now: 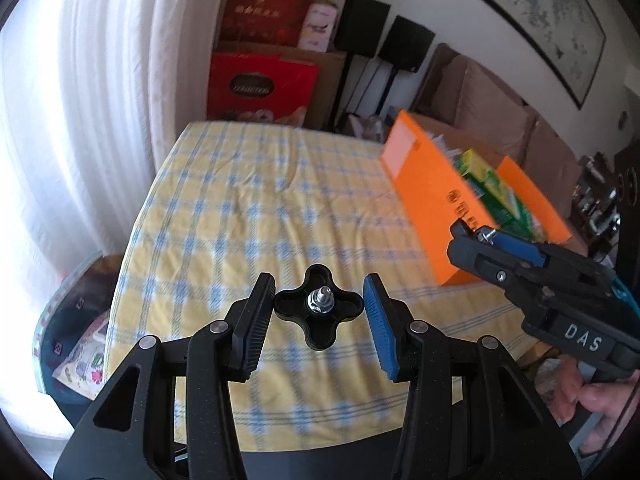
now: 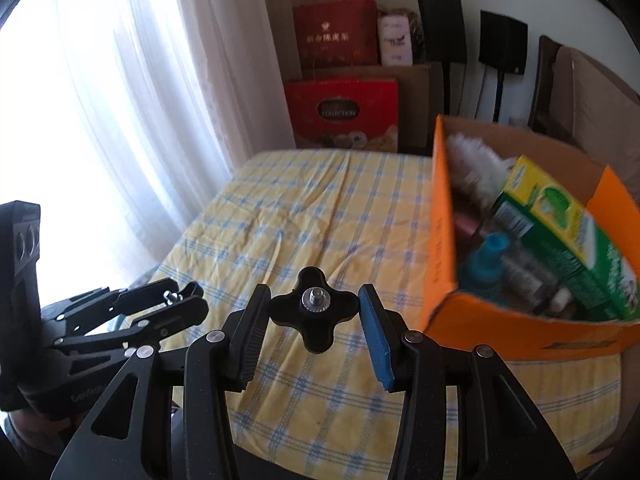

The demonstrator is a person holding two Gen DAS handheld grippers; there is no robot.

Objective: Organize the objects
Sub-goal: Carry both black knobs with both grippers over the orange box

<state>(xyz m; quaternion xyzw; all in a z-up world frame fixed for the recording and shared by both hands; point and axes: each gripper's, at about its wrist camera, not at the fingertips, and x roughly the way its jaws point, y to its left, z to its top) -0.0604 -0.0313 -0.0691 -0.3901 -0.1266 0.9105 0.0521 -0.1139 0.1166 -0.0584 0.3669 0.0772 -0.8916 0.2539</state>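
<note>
both jaws parted, orange box right of right gripper

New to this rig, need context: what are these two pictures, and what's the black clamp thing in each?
No robot here: a person holds one hand-held gripper in each hand, each with a fisheye camera looking along its two fingers. In the left camera's picture the left hand-held gripper fills the foreground, and the right hand-held gripper shows at the side. The other picture is the right one's own view. Both are open and hold nothing. Below lies a checked yellow cloth. On it stands an orange box holding a green carton and bottles.
</note>
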